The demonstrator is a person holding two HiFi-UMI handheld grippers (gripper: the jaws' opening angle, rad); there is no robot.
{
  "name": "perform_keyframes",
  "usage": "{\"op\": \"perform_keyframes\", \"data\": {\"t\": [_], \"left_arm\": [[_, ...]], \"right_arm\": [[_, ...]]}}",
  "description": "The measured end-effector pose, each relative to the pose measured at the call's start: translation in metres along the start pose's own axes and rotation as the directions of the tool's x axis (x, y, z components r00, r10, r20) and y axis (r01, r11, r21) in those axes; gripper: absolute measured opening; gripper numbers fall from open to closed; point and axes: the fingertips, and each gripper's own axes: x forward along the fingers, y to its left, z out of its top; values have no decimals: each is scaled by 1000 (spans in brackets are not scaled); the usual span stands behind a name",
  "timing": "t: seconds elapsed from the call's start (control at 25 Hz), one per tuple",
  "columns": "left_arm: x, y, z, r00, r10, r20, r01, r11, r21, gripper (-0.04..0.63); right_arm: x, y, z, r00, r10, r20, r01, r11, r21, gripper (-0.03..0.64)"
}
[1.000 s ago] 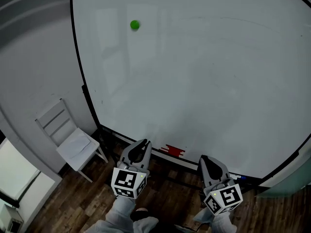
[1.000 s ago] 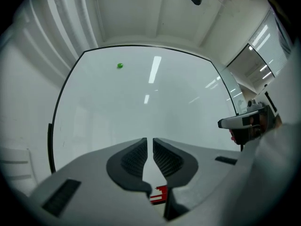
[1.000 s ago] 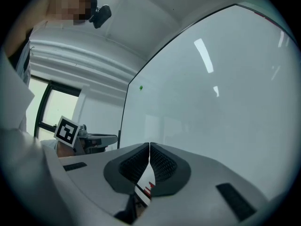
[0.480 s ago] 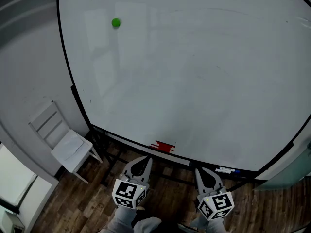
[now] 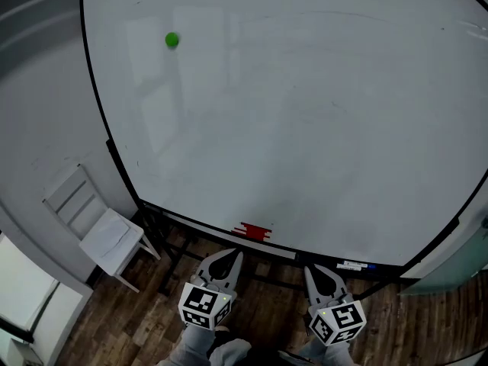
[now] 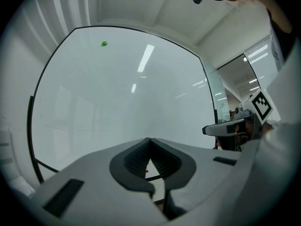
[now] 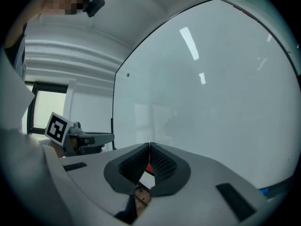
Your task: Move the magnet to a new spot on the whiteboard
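Note:
A small green magnet sticks near the top left of the large whiteboard; it also shows as a green dot in the left gripper view and the right gripper view. Both grippers hang low in front of the board's bottom edge, far below the magnet. My left gripper is shut with nothing between its jaws, the tips meeting. My right gripper is also shut and empty.
A red eraser and a marker lie on the board's tray. A white chair stands at the left against the wall. Dark wooden floor lies below. The board's stand legs are under its left end.
Both grippers have sunk lower, away from the board's bottom edge. The left gripper's jaws have closed fully. The view has shifted, so the magnet sits further left.

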Motion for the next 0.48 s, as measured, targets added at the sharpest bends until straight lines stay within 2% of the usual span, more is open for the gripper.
{"op": "perform_keyframes", "data": {"t": [0.48], "left_arm": [[6, -11, -8, 1000, -28, -4, 28, 999, -27, 9]], "right_arm": [[-6, -12, -7, 1000, -15, -14, 15, 1000, 19, 28]]}}
